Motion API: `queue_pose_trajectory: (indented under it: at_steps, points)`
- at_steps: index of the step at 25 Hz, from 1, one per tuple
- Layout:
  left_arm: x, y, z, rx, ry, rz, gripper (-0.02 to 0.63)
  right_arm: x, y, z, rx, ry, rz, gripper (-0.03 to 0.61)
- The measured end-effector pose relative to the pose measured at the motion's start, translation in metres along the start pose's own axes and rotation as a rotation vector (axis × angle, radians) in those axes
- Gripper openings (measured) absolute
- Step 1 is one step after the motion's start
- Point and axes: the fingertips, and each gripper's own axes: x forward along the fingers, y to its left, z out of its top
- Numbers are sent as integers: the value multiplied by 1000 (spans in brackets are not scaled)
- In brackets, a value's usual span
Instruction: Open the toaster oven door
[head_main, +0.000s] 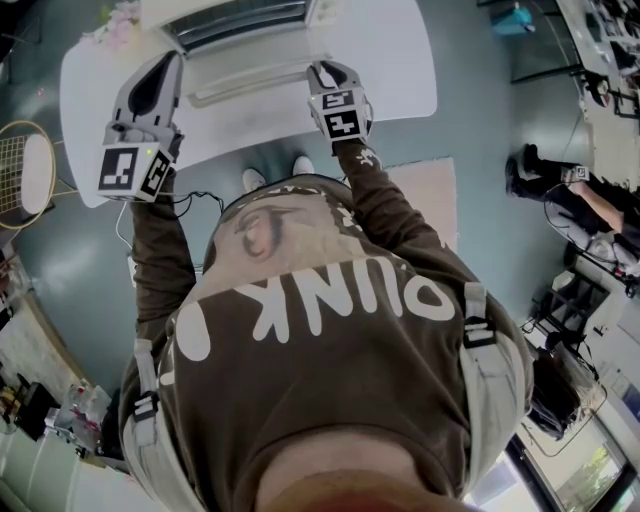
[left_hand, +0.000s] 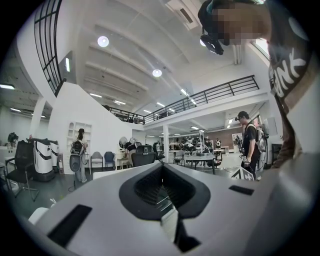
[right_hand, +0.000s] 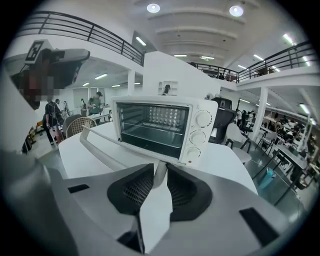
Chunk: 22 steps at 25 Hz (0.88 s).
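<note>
The white toaster oven (head_main: 240, 20) stands at the far side of the white table (head_main: 400, 60). Its glass door (head_main: 250, 62) hangs open toward me, and the dark inside with its rack shows in the right gripper view (right_hand: 152, 125). The long white door handle (right_hand: 105, 149) runs from the left into my right gripper (right_hand: 160, 172), which is shut on the handle's right end (head_main: 322, 72). My left gripper (head_main: 168, 60) hovers over the table's left part, away from the oven. It points level into the room (left_hand: 162, 170), shut with nothing held.
Pink flowers (head_main: 115, 25) lie at the table's far left corner. A round mesh-backed chair (head_main: 25, 170) stands left of the table. A beige rug (head_main: 430, 190) lies under my feet. A person (head_main: 570, 190) sits at the right, and other people (left_hand: 80, 155) stand farther off.
</note>
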Motion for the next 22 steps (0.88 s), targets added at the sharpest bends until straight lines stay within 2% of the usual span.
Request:
queue_pose_trajectory:
  at_steps: [7,14,22]
  points:
    - [-3,-4,3,6,0,-11,3,2,10,-35,27,40,17,95]
    - [-4,-12,14,17,-8,-13,3,15,15,-81,108,145,68,98]
    - [-11,-12,15,24,-1,1,3,35,20,-124,173,186,62,98]
